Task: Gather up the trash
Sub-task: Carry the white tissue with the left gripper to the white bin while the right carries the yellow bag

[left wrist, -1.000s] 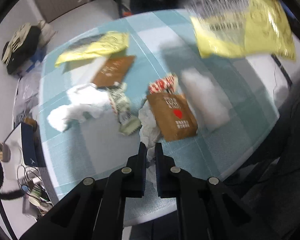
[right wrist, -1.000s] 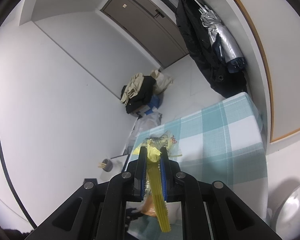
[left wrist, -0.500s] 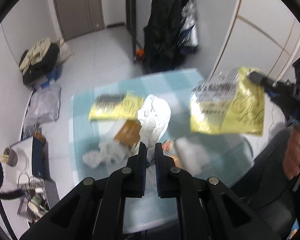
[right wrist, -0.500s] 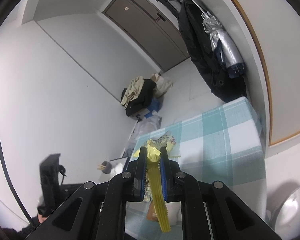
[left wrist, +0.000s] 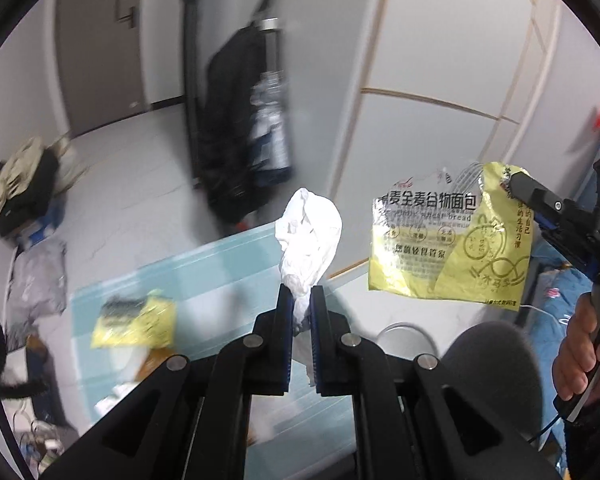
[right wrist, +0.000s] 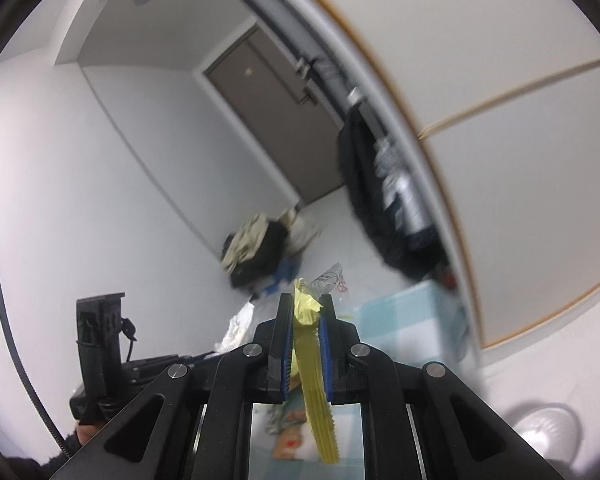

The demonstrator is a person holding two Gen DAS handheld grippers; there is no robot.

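A crumpled white tissue (left wrist: 309, 236) is clamped between the pads of the left claw (left wrist: 300, 294) and stands up above its fingertips, held in the air over the checked teal worktop (left wrist: 228, 264). A yellow bread wrapper (left wrist: 448, 248) (printed text legible, top edge torn) is pinched at its upper corner by the right claw (left wrist: 514, 184), hanging to the right of the tissue and apart from it. In the right wrist view the same wrapper (right wrist: 312, 360) is seen edge-on, gripped between the closed blue pads of the right claw (right wrist: 305, 308). A second yellow wrapper (left wrist: 134, 322) lies on the worktop, blurred. A hand (left wrist: 584, 352) is seen on the right claw's handle. A black coat (left wrist: 236, 128) hangs beyond the worktop.
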